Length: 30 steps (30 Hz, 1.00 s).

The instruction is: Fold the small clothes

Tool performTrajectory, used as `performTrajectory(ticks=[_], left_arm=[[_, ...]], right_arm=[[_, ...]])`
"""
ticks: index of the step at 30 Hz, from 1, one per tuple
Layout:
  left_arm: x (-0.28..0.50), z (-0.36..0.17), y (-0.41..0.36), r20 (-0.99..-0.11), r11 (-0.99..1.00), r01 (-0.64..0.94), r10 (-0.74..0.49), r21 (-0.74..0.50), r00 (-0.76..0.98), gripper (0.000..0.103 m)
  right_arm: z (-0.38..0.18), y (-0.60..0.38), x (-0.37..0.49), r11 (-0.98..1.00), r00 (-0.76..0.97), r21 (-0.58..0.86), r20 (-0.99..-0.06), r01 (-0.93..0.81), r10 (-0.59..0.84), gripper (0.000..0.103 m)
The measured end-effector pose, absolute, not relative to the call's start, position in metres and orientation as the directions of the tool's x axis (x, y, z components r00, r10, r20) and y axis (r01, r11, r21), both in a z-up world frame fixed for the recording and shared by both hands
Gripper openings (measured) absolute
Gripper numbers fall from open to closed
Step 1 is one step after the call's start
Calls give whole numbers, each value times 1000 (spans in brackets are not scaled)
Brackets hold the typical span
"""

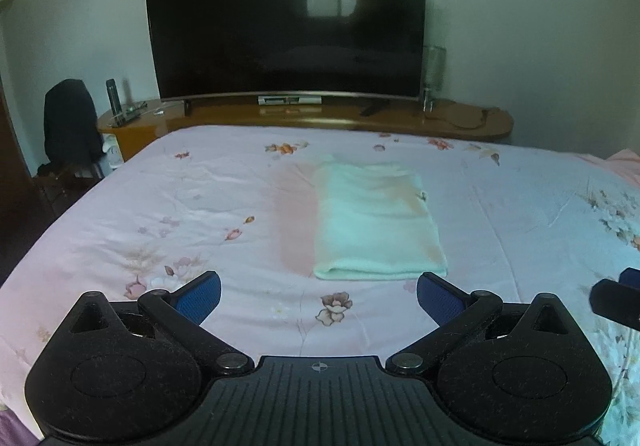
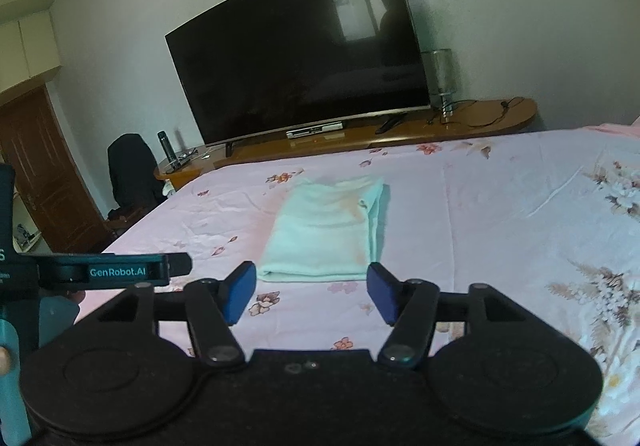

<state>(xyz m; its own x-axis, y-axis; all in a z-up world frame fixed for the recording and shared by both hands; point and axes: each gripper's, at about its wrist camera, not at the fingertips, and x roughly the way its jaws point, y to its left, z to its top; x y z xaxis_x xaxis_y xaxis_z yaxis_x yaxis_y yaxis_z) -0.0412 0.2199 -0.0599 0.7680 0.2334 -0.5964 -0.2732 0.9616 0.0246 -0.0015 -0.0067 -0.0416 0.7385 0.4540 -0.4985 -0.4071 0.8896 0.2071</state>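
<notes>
A pale mint cloth [image 1: 374, 221] lies folded into a flat rectangle on the pink floral bed sheet [image 1: 160, 205], with a fold along its near edge. My left gripper [image 1: 319, 296] hovers just short of that near edge, open, with only sheet between its blue pads. In the right wrist view the same cloth [image 2: 324, 234] sits straight ahead. My right gripper [image 2: 311, 292] is open a little nearer than its near edge, nothing between the pads. The left gripper's body [image 2: 100, 272] shows at the left of that view, and a right finger [image 1: 616, 298] pokes in at the left wrist view's right edge.
A large dark TV [image 1: 286, 25] stands on a wooden console [image 1: 304, 115] behind the bed. A dark bottle [image 1: 113, 95] and a glass lamp [image 1: 432, 73] are on the console. A black chair [image 1: 68, 121] and a brown door [image 2: 44, 165] are at the left.
</notes>
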Motion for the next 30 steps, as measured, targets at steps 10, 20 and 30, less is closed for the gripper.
performTrajectory(ticks=[10,20,30], left_arm=[[-38,-62,220,-595,954,-284,283,94,753,103],[-35,-65,221,-644,957,-284,250,53,723,103],[-33,-64,217,-660,963,-268,226,38,717,103]], right_arm=[[-26,-24,4,937,790,155,-504,-313,348,101],[-30,-17,12,962,795,122,-543,-245,271,102],[-33,-21,17,958,782,144,-554,-250,287,102]])
